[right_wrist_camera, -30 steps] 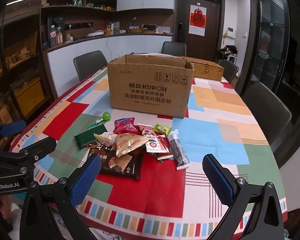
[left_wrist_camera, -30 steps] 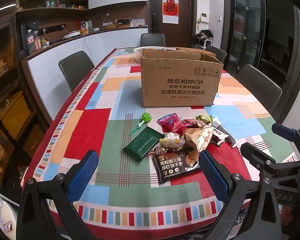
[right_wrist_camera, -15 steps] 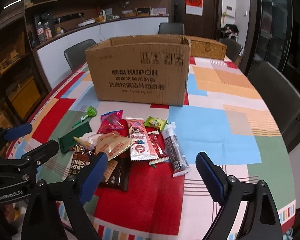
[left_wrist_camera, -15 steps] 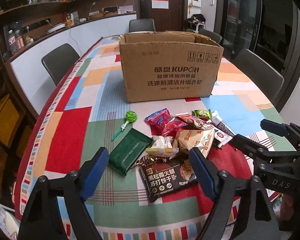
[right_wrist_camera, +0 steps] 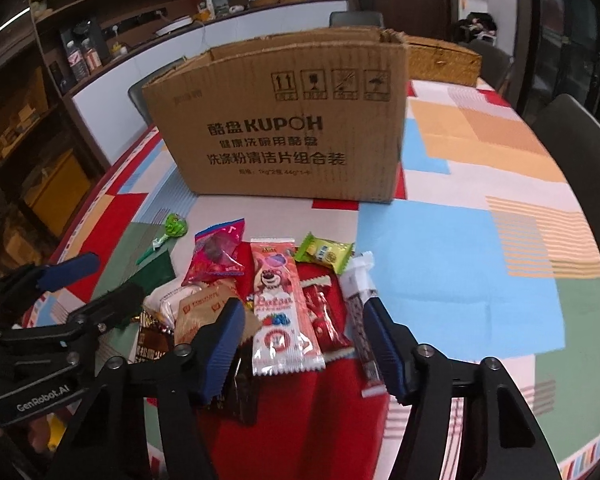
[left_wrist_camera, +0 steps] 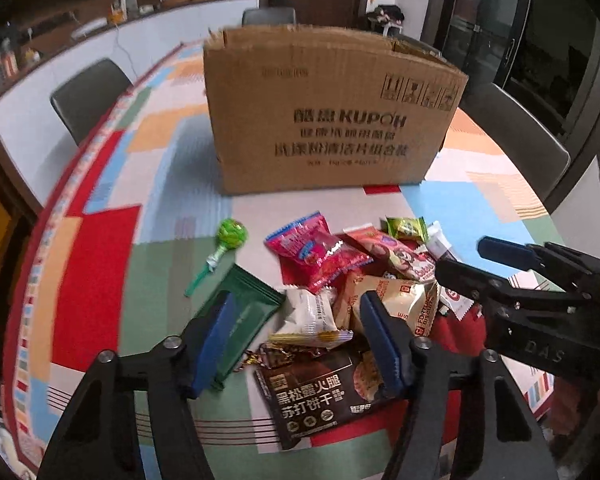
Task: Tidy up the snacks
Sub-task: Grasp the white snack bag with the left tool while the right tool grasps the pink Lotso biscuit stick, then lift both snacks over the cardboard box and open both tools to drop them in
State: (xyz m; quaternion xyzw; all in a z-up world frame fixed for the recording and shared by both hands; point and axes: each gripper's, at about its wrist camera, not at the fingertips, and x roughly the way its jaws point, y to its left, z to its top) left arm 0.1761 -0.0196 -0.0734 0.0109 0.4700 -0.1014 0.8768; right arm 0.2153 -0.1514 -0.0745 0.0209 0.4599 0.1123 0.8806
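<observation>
A pile of snack packets lies on the patchwork tablecloth in front of an open cardboard box (left_wrist_camera: 332,120), also in the right wrist view (right_wrist_camera: 284,128). My left gripper (left_wrist_camera: 296,344) is open and empty, low over a white packet (left_wrist_camera: 312,316), with a dark green packet (left_wrist_camera: 240,320) at its left finger and a black biscuit pack (left_wrist_camera: 316,396) below. My right gripper (right_wrist_camera: 304,348) is open and empty, straddling a pink bear-print packet (right_wrist_camera: 280,308) and a red packet (right_wrist_camera: 324,320). A green lollipop (left_wrist_camera: 224,248) lies to the left.
A pink-red packet (left_wrist_camera: 320,252), a beige fortune-cookie bag (left_wrist_camera: 400,300), a small green packet (right_wrist_camera: 324,254) and a long dark bar (right_wrist_camera: 360,312) are in the pile. Dark chairs (left_wrist_camera: 88,92) stand round the table. A wicker basket (right_wrist_camera: 440,60) sits behind the box.
Both grippers have moved forward and down towards the snack pile, and both have narrowed while staying open. The snacks and the box have not moved.
</observation>
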